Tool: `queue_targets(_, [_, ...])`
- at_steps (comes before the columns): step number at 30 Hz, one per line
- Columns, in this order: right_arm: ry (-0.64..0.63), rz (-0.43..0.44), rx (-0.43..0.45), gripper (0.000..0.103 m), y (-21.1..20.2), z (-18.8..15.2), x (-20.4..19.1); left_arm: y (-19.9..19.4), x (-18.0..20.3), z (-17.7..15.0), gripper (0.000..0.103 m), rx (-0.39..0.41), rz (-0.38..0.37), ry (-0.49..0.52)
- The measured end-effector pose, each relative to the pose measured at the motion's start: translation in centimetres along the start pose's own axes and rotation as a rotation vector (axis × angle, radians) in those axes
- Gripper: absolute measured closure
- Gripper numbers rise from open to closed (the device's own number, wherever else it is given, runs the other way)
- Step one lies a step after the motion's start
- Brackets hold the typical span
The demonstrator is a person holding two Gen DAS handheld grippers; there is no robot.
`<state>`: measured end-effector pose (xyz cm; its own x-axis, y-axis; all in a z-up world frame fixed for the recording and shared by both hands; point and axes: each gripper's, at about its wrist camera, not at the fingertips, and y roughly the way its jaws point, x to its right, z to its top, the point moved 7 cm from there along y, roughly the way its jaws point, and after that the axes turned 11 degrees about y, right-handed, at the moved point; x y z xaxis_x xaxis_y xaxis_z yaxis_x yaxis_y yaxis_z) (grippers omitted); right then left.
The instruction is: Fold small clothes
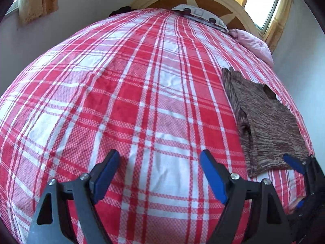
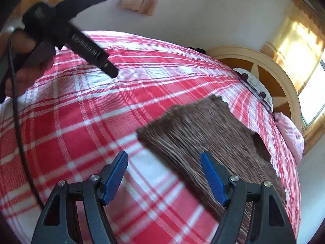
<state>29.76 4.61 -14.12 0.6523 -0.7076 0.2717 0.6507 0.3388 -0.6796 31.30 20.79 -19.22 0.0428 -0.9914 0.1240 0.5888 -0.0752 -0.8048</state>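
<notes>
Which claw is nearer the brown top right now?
Right. The right claw hangs open over the near edge of the brown top. The left claw, also open, is above bare plaid bedspread, off to the top's left.

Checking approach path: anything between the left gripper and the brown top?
Nothing: in the left wrist view only bare plaid bedspread separates the open left gripper from the brown top.

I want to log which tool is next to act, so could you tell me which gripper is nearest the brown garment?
The right gripper: its open jaws straddle the garment's edge, while the left gripper hovers over bare bedspread.
</notes>
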Motion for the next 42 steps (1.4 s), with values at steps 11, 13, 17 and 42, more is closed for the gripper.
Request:
queue_targets(11, [0.087,-0.009,-0.042,0.091,2.8,0.5,0.4,2.9,1.7,5.1,0.019,0.008,-0.264,-0.011])
queue_targets(13, [0.116,0.007,-0.048,0.092,3.2,0.5,0.7,3.7,3.0,6.4,0.019,0.010,-0.304,-0.004])
queue_targets(17, [0.145,0.024,-0.045,0.093,3.1,0.5,0.9,5.3,5.9,9.1,0.019,0.026,-0.353,0.051])
queue_targets(42, [0.181,0.042,-0.040,0.093,3.0,0.2,1.5,13.2,12.5,15.2,0.092,-0.015,-0.402,0.126])
